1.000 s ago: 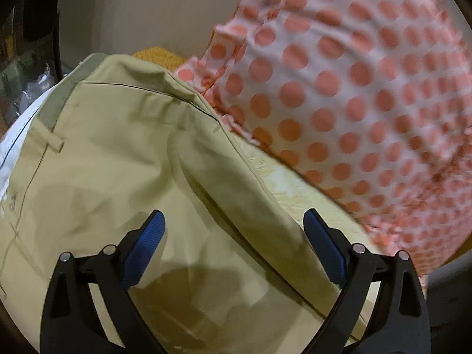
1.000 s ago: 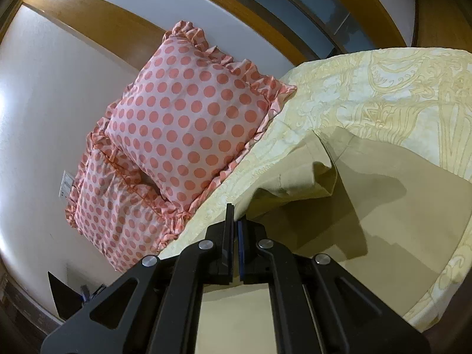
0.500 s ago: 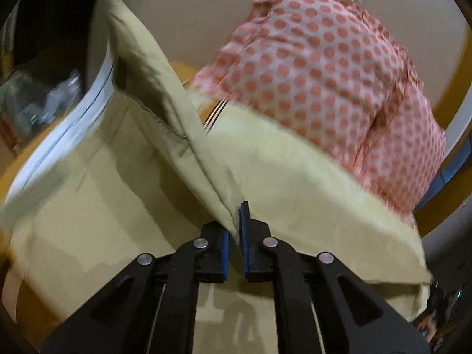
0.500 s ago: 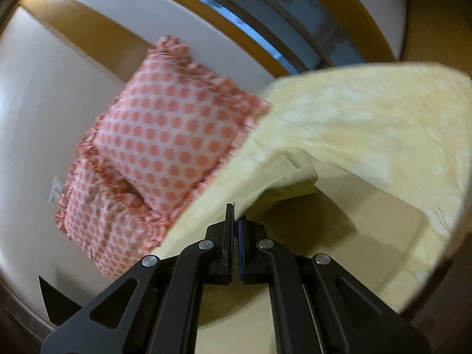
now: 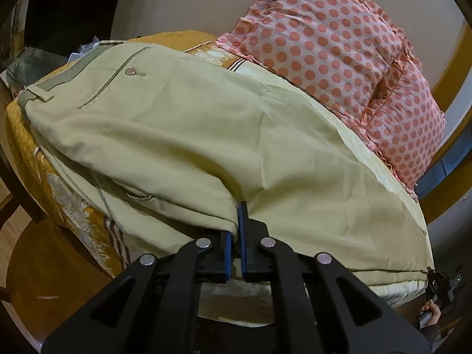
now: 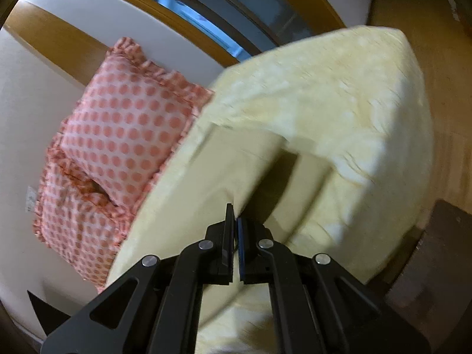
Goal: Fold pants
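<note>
Now laid flat across the pale yellow patterned bed (image 5: 392, 194) beside the pink polka-dot pillows (image 5: 339, 50) — khaki cotton pants (image 5: 183, 124), a half-second ago draped in mid-air. Left claw (image 5: 234, 233) and right claw (image 6: 234, 230) both clamped on fabric edges. Lengthwise fold apparently landed — release likely next.

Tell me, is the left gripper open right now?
No, the left gripper is shut, its blue pads pinching a fold of the khaki pants lying on the bed.

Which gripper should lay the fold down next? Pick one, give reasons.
Left, probably. The left gripper is shut on the khaki pants, with the fold edge sharply in view. The right gripper also pinches fabric, but its view is blurred.
</note>
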